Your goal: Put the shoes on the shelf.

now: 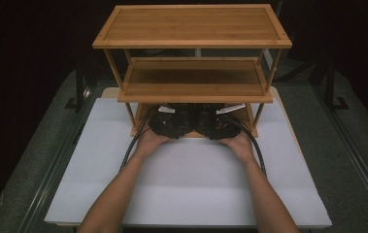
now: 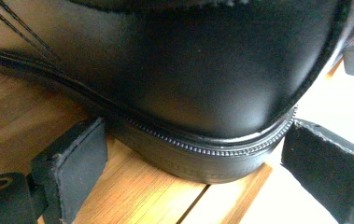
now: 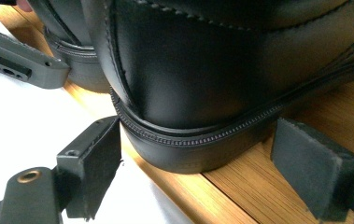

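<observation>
- Left gripper (image 2: 193,158): jaws spread wide on either side of the heel of a black leather shoe (image 2: 174,70); right pad seems to touch the sole edge, left pad just clear (close view, hard to be sure).
- Right gripper (image 3: 198,163): jaws wide, flanking the heel of the second black shoe (image 3: 202,70), pads not pressing.
- Both shoes stand side by side at the front edge of the bottom shelf (image 3: 240,191) of a three-tier bamboo rack (image 1: 192,24).
- Rack sits at the far edge of the white board (image 1: 186,189).
</observation>
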Demonstrator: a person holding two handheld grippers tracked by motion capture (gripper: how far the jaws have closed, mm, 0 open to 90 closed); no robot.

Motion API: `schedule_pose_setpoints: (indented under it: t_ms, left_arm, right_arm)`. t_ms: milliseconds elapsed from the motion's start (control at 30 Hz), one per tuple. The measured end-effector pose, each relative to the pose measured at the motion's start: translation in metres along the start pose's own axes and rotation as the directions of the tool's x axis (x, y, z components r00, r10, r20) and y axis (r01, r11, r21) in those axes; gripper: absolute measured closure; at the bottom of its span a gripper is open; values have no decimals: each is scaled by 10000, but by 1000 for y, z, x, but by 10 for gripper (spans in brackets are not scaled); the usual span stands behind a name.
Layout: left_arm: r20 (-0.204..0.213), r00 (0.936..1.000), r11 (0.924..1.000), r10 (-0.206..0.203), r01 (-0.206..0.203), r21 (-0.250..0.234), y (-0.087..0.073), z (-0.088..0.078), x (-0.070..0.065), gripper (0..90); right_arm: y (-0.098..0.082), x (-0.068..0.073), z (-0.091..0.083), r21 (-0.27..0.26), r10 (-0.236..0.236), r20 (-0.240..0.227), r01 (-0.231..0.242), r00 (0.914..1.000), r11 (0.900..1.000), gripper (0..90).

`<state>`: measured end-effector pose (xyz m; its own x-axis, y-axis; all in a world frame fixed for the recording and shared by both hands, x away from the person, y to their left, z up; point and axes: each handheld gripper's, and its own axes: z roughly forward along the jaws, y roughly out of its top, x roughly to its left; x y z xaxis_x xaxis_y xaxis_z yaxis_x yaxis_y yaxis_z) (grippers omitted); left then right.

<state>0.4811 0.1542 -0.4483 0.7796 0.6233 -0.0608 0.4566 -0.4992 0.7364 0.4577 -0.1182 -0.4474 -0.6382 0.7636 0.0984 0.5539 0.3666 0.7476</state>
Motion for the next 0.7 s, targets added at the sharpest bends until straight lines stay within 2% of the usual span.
schedule_pose_setpoints:
  t_ms: [200,267,300,400,467,500,600,633,667,700]
  left_arm:
    - [-83,9999,10000,-77,77,45,0,-1,0,68]
    - [-36,10000,10000,32,-32,38,0,-2,-1,70]
    - [65,10000,10000,-23,23,9,0,-3,0,70]
    - [29,9999,9999,-163,163,34,-2,-7,0,69]
    - [105,9998,9999,-138,138,12,-3,-13,0,69]
    - [177,9997,9999,-151,152,-37,-3,-16,0,69]
    - [83,9996,9996,-261,262,-129,-6,-23,-1,69]
    - [106,9997,9997,-239,240,-86,-7,-26,-3,69]
    - [102,9997,9997,-233,234,-78,-8,-28,-3,69]
    - [172,9998,9999,-104,103,20,-9,-31,-4,69]
  right_arm:
    - [-1,0,0,-7,163,-126,-163,9998,9999,162]
    - [-1,0,-1,-5,329,-149,-329,9993,9995,162]
    - [-1,-1,-2,-97,357,-219,-359,9991,9993,161]
    - [-2,-2,-5,-159,454,-212,-457,9987,9988,136]
    - [-2,-1,-9,76,549,118,-550,9984,9985,127]
    - [-3,-1,-11,12,385,120,-385,9992,9993,118]
    - [-6,-2,-19,-227,505,-80,-507,9987,9985,101]
    - [-7,0,-23,-76,810,-210,-812,9965,9967,100]
    - [-9,-1,-25,-260,495,-131,-498,9987,9984,91]
    - [-10,0,-28,-212,467,-35,-468,9989,9987,88]
